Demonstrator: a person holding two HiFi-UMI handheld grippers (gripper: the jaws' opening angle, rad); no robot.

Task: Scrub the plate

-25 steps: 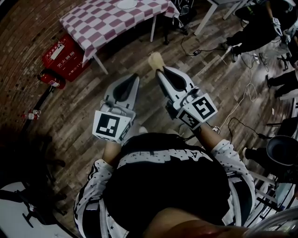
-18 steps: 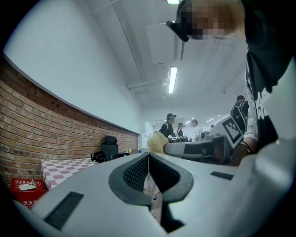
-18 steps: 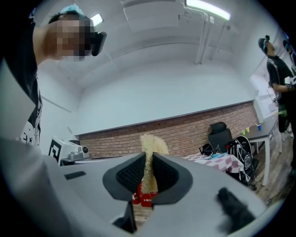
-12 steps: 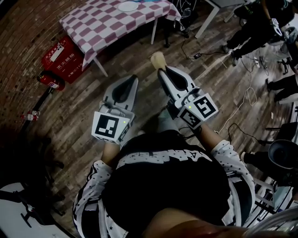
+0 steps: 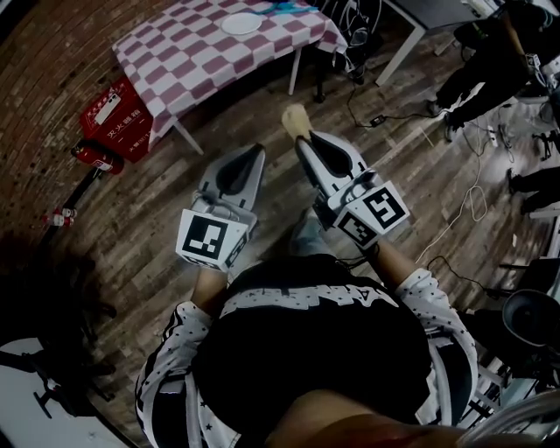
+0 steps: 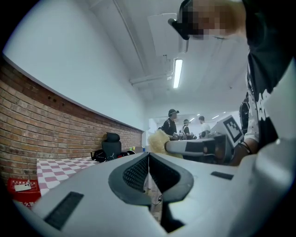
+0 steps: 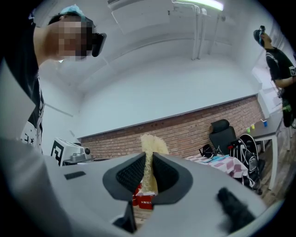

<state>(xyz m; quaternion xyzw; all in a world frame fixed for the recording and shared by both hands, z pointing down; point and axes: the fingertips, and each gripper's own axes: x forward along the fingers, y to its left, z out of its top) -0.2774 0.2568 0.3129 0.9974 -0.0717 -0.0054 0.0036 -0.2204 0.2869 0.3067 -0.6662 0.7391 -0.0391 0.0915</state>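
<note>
- The plate (image 5: 241,24) showed only as a small white disc at the upper edge of the head view, on a checked table (image 5: 192,61) whose far end was cut off by the frame; its surface could not be made out.
- Neither gripper view showed the plate clearly.
- The person's dark torso (image 5: 315,367) filled the lower half of the head view, and the marker cubes (image 5: 210,238) covered both hands.
- The left gripper (image 5: 248,154) was held in front of the torso at centre frame and pointed toward the table, well apart from it. Its jaws were pressed together with nothing between them (image 6: 148,159).
- The right gripper (image 5: 303,142) lay just beside it, roughly parallel. Its jaws were clamped on a pale yellow sponge (image 7: 150,150), which stuck out past the tips (image 5: 295,118).
- A wooden plank floor (image 5: 394,157) lay below, with cables (image 5: 464,201) at the right.
- A red crate (image 5: 115,108) stood at the upper left beside the table, against a brick wall (image 7: 194,127).
- An office chair (image 7: 223,134) stood by that wall.
</note>
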